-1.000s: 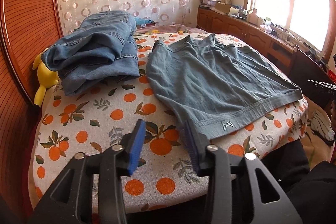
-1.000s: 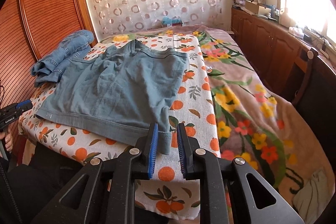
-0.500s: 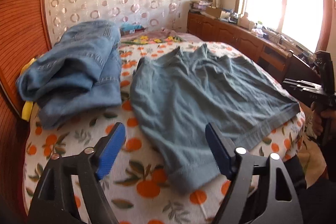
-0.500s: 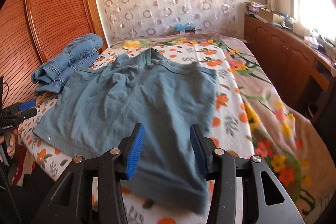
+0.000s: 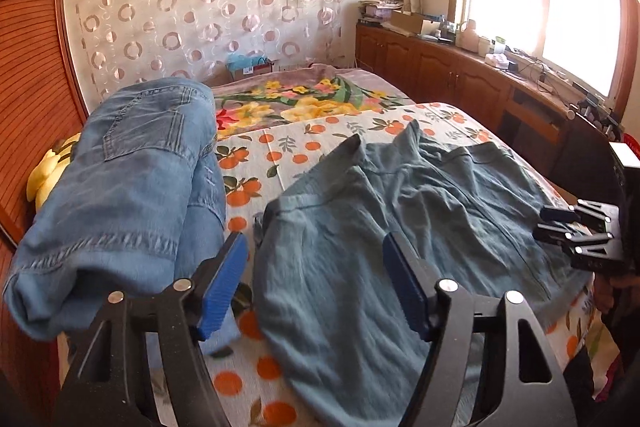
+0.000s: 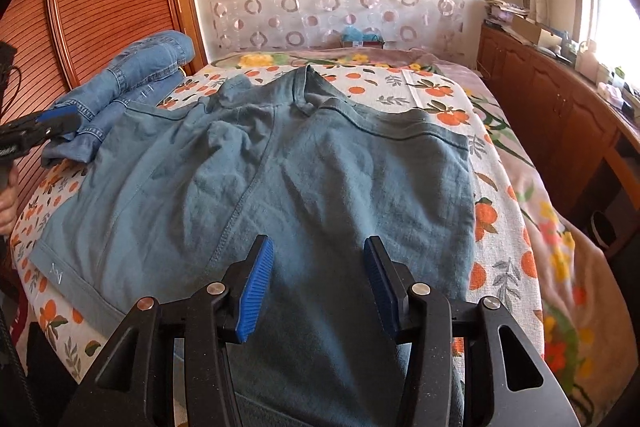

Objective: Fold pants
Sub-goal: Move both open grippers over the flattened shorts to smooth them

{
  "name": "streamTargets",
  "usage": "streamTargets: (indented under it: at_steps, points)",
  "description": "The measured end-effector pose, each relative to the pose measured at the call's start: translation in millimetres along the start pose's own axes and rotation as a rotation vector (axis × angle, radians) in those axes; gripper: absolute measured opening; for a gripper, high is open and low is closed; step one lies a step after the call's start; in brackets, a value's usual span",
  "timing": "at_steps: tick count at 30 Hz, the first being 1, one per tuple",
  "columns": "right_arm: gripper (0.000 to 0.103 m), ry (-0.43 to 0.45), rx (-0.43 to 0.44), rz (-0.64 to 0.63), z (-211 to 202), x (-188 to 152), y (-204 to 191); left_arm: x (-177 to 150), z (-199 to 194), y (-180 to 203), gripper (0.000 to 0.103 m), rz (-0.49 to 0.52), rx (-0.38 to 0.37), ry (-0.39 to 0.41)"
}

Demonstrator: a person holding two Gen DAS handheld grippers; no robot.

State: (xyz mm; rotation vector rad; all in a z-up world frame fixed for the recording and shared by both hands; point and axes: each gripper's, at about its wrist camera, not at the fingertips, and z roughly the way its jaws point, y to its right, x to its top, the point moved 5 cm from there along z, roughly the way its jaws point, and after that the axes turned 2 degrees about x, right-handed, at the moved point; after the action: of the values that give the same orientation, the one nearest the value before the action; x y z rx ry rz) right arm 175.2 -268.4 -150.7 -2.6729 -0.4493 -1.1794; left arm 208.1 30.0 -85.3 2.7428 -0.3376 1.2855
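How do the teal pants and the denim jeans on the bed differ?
The teal pants are spread flat and open; the denim jeans are folded into a thick bundle. The teal pants are plain greenish-blue; the jeans are lighter, faded blue with visible stitching. The teal pants lie mid-bed; the jeans sit beside the wardrobe. Both rest on the orange-print sheet.

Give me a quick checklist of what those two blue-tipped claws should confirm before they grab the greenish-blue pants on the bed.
1. Left gripper open: ok, fingers spread wide.
2. Right gripper open: ok, fingers apart.
3. Both held over the greenish-blue cotton pants: ok; cloth shows between each pair of fingers.
4. Pants lying smooth: not ok, wrinkles and a bunched fold near the waistband.
5. Pile of folded blue denim jeans apart from the pants: cannot tell; the jeans lie very close beside the pants' left edge, near the left gripper.
6. Pants fully on the orange-print bedsheet: cannot tell; the near edge is hidden behind the grippers.
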Motion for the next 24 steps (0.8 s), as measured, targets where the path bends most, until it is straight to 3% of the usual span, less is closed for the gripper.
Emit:
streamTargets:
  at_steps: [1, 3, 5, 12, 15, 16, 18, 21, 24]
  points:
    - [0.049, -0.003, -0.005, 0.006, 1, -1, 0, 3, 6, -2, 0.060, -0.003, 0.001, -0.009]
    - [0.049, -0.007, -0.011, 0.005, 1, -1, -1, 8, 21, -5, 0.057, -0.004, 0.010, -0.036]
    - [0.049, 0.002, -0.017, 0.007, -2, 1, -1, 11, 36, -9, 0.046, 0.000, 0.027, -0.064]
    - [0.049, -0.008, -0.019, 0.010, 0, -1, 0, 12, 72, -13, 0.037, 0.038, 0.077, -0.151]
    - [0.049, -0.020, -0.015, 0.002, 2, -1, 0, 14, 78, -13, 0.021, 0.056, 0.097, -0.160]
    - [0.049, -0.021, -0.015, 0.002, 2, -1, 0, 14, 79, -13, 0.009, 0.065, 0.100, -0.161]
    - [0.049, -0.021, -0.015, 0.001, 2, -1, 1, 16, 79, -14, 0.006, 0.079, 0.123, -0.152]
    - [0.049, -0.022, -0.017, 0.000, 3, -1, 1, 30, 66, -32, 0.005, 0.018, 0.201, -0.059]
    - [0.049, -0.022, -0.020, -0.002, 2, -1, 2, 34, 67, -39, 0.005, 0.003, 0.211, -0.073]
